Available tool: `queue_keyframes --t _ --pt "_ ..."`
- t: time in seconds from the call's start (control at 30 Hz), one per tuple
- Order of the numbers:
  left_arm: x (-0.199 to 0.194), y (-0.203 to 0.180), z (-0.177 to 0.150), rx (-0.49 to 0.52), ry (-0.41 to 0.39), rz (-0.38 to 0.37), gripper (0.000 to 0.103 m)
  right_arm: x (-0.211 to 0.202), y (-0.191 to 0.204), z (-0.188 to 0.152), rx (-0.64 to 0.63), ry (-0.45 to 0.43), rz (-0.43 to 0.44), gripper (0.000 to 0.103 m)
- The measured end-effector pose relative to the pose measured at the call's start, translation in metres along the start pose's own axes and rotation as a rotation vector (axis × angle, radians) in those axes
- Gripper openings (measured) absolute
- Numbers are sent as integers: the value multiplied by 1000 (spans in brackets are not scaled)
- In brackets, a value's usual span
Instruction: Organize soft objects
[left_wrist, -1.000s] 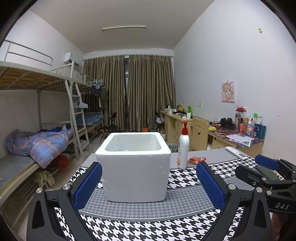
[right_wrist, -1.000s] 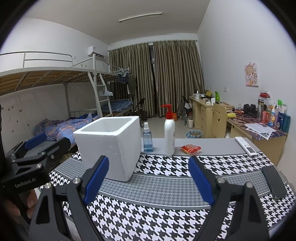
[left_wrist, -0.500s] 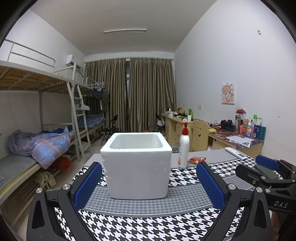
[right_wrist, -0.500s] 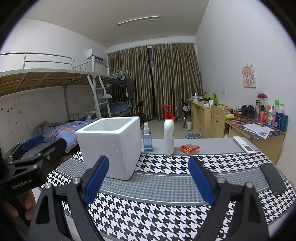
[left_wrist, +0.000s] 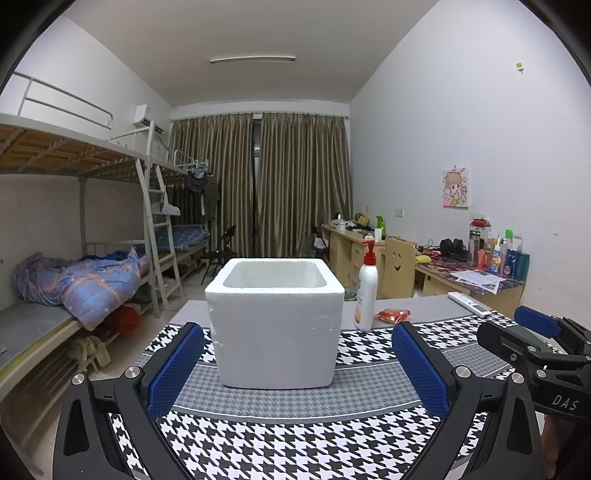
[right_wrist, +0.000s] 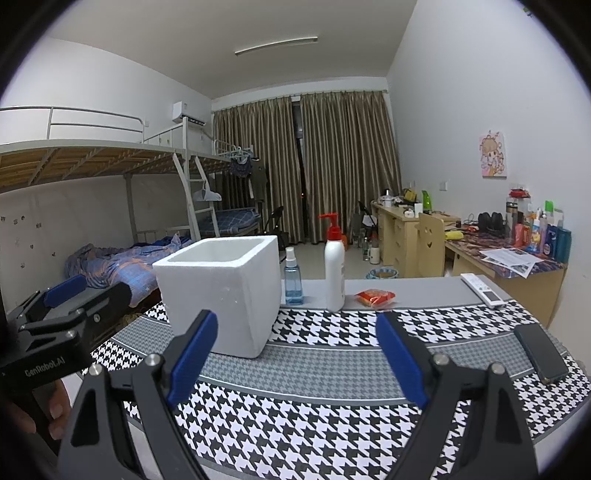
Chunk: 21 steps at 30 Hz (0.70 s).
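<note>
Right, both of your grippers hang over the near edge of the houndstooth cloth (left_wrist: 295, 439) with their blue pads spread wide and nothing between them: the left gripper (left_wrist: 297, 363) faces the white foam box (left_wrist: 275, 325) squarely, and the right gripper (right_wrist: 295, 354) looks past the box's right side toward the pump bottle (right_wrist: 334, 273), the blue spray bottle (right_wrist: 293, 278) and the small red packet (right_wrist: 375, 297) near the table's far edge. That packet looks like the one soft thing in reach, and the box the likely place for it, though what lies inside the box is hidden from both cameras. So lead with the right gripper, go in low, keep clear of the pump bottle just left of the packet, and close gently so the packet does not skid. Against the pictures a second ago, little differs — the left view sits a touch lower, so the box's rim stands higher against the room, and the jaws are as wide as they were.
</note>
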<state>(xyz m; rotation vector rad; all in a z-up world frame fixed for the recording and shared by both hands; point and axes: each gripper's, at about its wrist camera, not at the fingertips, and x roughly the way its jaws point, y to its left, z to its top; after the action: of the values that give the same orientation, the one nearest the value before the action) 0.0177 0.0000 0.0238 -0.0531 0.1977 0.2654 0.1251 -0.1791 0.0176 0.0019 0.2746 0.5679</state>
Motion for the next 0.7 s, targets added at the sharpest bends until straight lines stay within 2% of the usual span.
queue_keyframes --t 0.23,0.7 --pt "-1 6 -7 -20 -21 36 102 -3 -2 -5 16 -15 -16 90" --pt "-4 6 -10 -4 -28 33 102 -8 0 -6 13 -33 -33 90"
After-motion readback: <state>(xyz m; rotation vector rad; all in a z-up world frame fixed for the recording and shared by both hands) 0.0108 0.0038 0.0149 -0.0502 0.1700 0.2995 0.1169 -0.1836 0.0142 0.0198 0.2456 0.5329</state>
